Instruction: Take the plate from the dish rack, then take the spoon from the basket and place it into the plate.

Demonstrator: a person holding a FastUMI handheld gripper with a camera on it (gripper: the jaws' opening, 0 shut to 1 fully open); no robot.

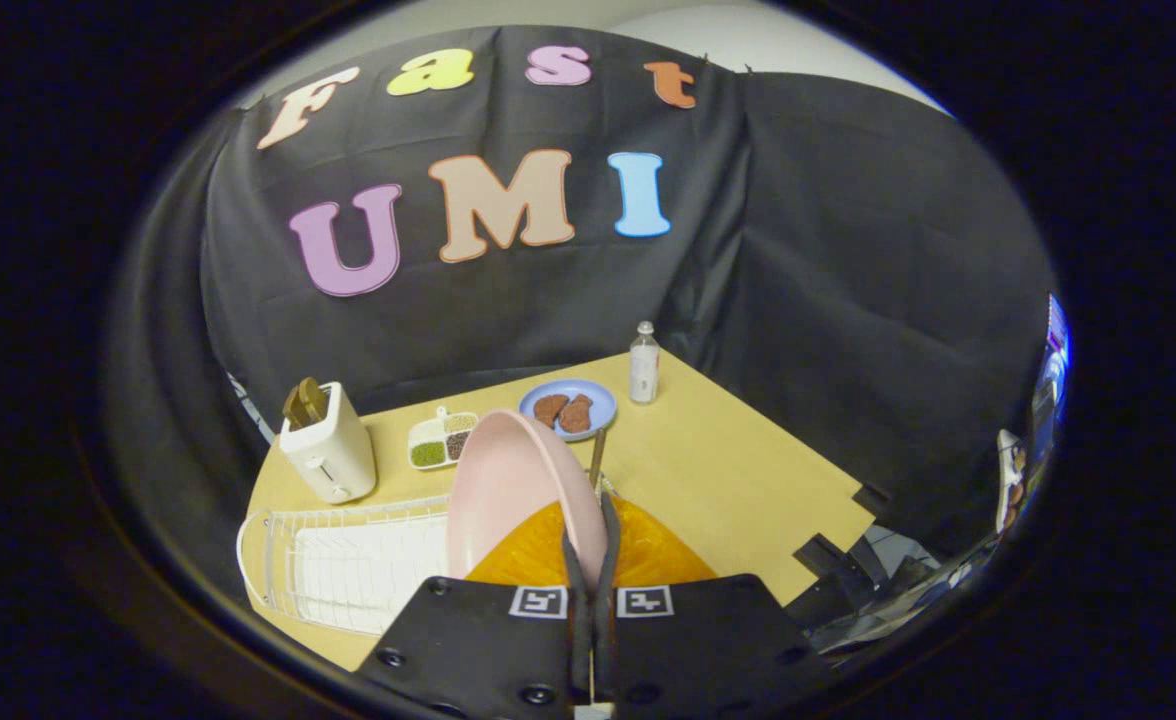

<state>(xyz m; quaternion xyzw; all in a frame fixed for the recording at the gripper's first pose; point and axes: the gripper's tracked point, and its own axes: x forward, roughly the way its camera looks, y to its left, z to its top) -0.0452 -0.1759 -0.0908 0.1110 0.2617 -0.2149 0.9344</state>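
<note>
Pink plate [508, 490] upright on edge above white dish rack [348, 565]; orange basket [648, 555] beside

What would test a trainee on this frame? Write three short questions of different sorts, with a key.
1. True or false: the gripper has its fingers closed on the rim of the pink plate.
2. Which thing stands nearest the booth wall: A the toaster, B the small bottle, C the dish rack?
3. Fill in: the blue plate holds two brown pieces of ____.

Key
1. True: the plate is held upright on edge, above the rack and the orange basket.
2. B.
3. Food; what kind cannot be told.
</note>
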